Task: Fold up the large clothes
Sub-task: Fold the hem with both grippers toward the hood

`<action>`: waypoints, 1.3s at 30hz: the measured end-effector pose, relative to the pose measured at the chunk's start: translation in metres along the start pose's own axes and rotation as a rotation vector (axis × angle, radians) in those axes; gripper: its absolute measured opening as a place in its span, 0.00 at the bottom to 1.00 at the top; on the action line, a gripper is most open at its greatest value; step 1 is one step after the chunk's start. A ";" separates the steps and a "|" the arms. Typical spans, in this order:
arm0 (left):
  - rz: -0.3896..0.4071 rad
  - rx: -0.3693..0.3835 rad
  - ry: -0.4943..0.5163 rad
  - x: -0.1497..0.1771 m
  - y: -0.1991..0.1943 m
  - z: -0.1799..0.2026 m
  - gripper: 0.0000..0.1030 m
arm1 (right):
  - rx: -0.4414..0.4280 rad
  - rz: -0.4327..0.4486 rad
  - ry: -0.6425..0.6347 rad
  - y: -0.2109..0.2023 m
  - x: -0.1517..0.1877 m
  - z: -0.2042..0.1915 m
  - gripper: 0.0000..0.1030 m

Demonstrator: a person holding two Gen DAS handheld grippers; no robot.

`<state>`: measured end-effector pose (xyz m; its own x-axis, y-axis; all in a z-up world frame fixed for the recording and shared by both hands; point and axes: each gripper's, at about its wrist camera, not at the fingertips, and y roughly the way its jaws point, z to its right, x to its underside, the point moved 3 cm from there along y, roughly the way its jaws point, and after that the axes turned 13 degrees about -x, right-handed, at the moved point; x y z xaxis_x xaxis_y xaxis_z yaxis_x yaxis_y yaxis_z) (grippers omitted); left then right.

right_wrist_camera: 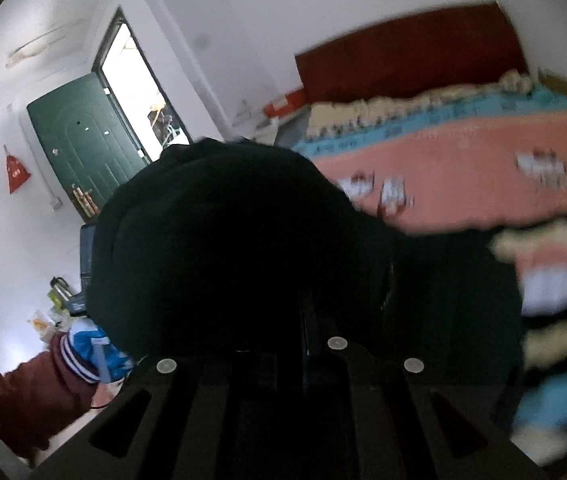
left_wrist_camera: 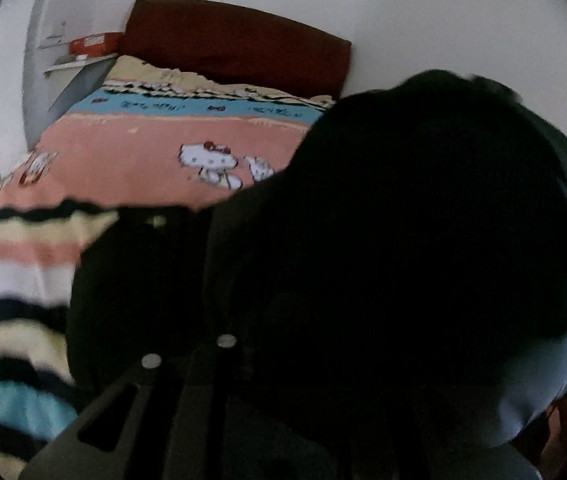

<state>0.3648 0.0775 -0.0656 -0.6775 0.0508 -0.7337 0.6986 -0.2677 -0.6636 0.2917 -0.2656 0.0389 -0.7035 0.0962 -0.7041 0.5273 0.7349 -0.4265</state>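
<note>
A large black garment bulges up in front of the left wrist camera and fills most of that view. It drapes over my left gripper, whose fingers are hidden under the cloth and shut on it. The right wrist view shows the same black garment bunched over my right gripper, which is also shut on the fabric with its fingertips covered. Both views are blurred. Behind the garment lies the bed with its pink and blue cartoon sheet.
A striped blanket lies on the near part of the bed. A dark red headboard stands against the white wall. A green door hangs open at the left, with clutter on the floor. A person's red sleeve is low left.
</note>
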 end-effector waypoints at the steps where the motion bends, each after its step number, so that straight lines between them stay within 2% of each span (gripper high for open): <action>1: 0.005 -0.004 -0.003 0.009 -0.002 0.001 0.10 | 0.017 -0.026 0.010 0.001 0.019 -0.003 0.08; 3: 0.017 -0.031 0.021 0.028 -0.003 0.007 0.10 | 0.036 -0.059 0.059 0.004 0.046 0.001 0.09; 7: 0.030 -0.082 0.068 0.051 -0.007 0.017 0.10 | 0.079 -0.090 0.091 0.005 0.069 0.009 0.09; 14: 0.027 -0.122 0.111 0.053 -0.028 0.032 0.12 | 0.153 -0.113 0.026 -0.003 0.061 0.002 0.08; 19: 0.042 -0.225 0.239 0.062 -0.034 0.045 0.14 | 0.254 -0.172 -0.071 0.000 0.065 -0.005 0.08; 25: 0.091 -0.239 0.304 0.078 -0.050 0.049 0.16 | 0.333 -0.213 -0.165 -0.003 0.076 -0.013 0.11; 33: 0.064 -0.208 0.335 0.083 -0.059 0.050 0.19 | 0.419 -0.264 -0.227 -0.003 0.084 -0.023 0.13; 39: 0.075 -0.287 0.427 0.094 -0.067 0.057 0.26 | 0.467 -0.280 -0.264 -0.002 0.093 -0.036 0.14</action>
<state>0.2408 0.0453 -0.0818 -0.5110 0.4459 -0.7349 0.8170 -0.0139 -0.5765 0.2082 -0.2341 -0.0054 -0.7352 -0.2724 -0.6207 0.5348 0.3297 -0.7780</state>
